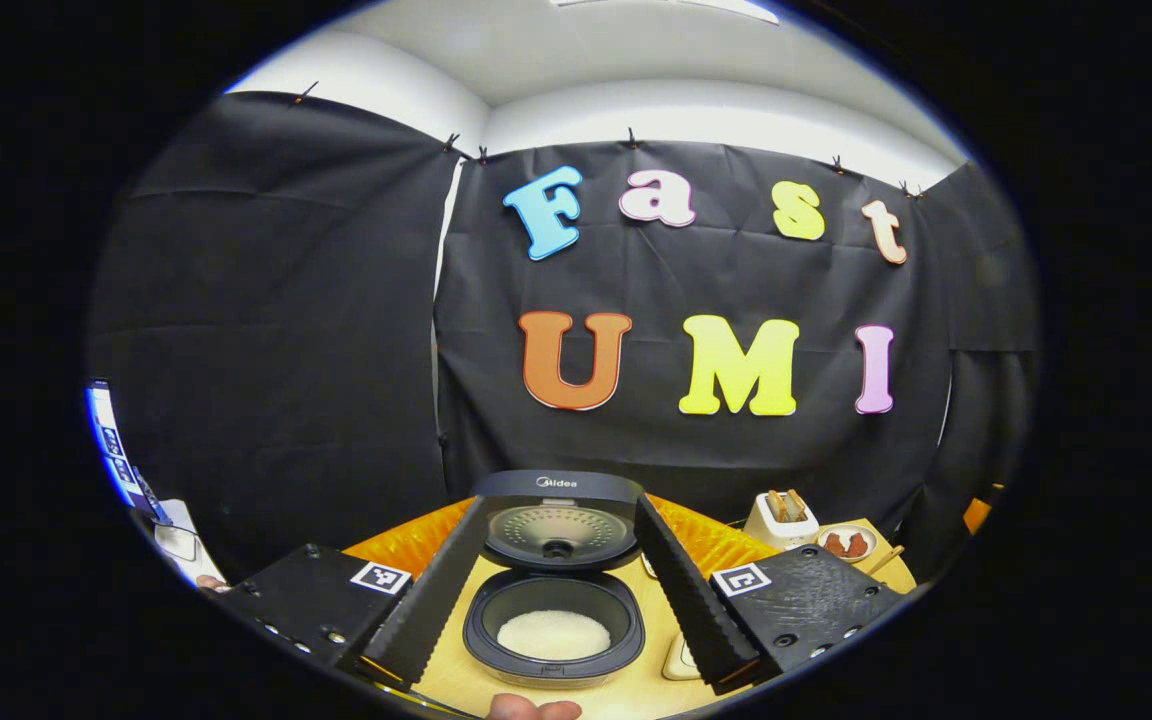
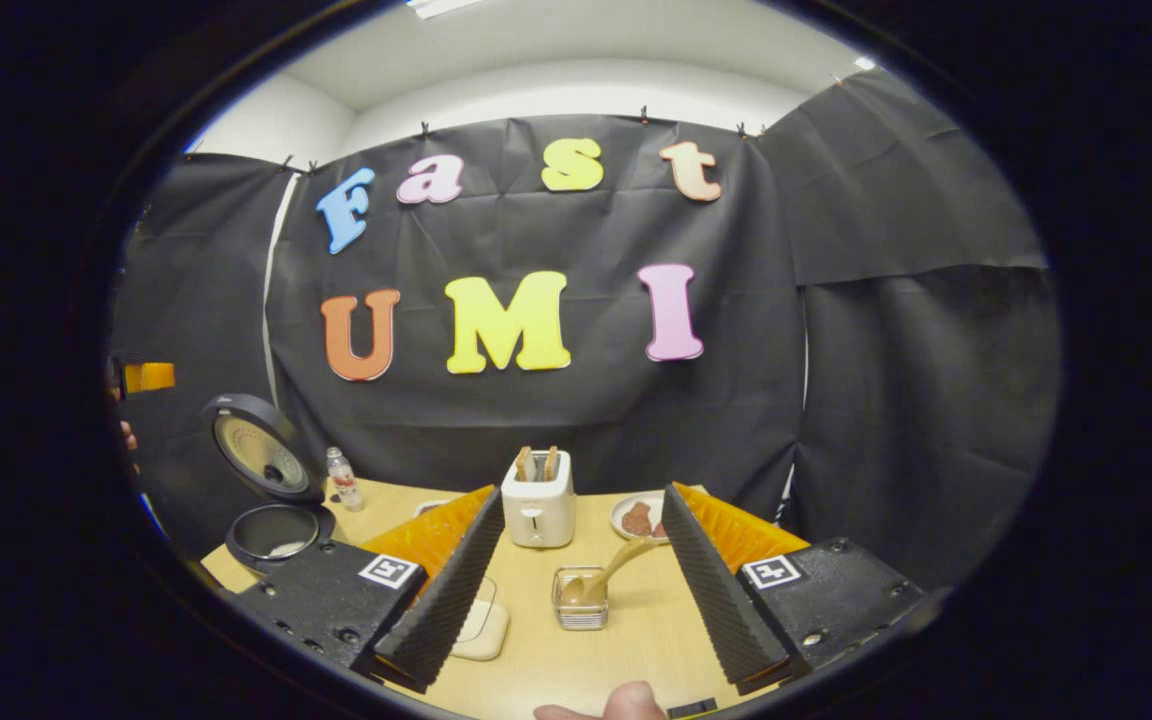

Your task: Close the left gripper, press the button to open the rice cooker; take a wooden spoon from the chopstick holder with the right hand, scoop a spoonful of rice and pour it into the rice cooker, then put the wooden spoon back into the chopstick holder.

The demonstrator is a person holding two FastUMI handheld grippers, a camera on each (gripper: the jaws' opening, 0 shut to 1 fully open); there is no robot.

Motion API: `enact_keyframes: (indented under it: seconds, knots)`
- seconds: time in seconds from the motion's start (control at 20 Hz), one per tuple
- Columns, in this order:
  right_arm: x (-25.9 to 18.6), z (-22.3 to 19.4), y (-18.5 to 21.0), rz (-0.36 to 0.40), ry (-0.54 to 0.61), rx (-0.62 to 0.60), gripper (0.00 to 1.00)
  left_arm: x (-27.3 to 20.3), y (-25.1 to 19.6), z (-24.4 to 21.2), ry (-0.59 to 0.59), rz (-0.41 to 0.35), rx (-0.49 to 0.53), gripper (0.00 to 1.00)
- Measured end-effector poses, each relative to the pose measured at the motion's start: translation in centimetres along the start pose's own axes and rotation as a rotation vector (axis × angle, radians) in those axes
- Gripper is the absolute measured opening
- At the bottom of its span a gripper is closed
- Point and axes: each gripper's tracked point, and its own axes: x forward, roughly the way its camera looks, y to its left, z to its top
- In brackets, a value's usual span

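Standing open on the worktop, the rice cooker holds white rice between the spread left claw. Right gripper view adds the wooden spoon leaning in the clear chopstick holder, framed by the spread right claw, a toaster behind.

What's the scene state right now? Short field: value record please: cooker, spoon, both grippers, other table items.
rice cooker: black round rice cooker, lid up, white rice in the pot
wooden spoon: light wooden spoon leaning in the clear chopstick holder, ungripped
left gripper: left gripper open, cooker between its fingers, holding nothing
right gripper: right gripper open, aimed at the holder, holding nothing
table: tan wooden table
other items: white toaster, small plate with brown food, clear bottle
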Motion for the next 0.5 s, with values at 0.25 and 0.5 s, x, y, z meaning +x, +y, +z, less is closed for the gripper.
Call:
enact_keyframes:
  seconds: [0.25,0.5]
  knots:
    - [3.3,-5.3,-1.7,-0.009,0.098,0.012,0.99,-0.2,-0.8,1.1,-0.036,-0.010,0.023,0.94]
    - [8.8,-11.9,-2.6,0.013,0.217,0.055,1.00,0.5,-1.4,1.1,-0.002,0.030,0.016,0.94]
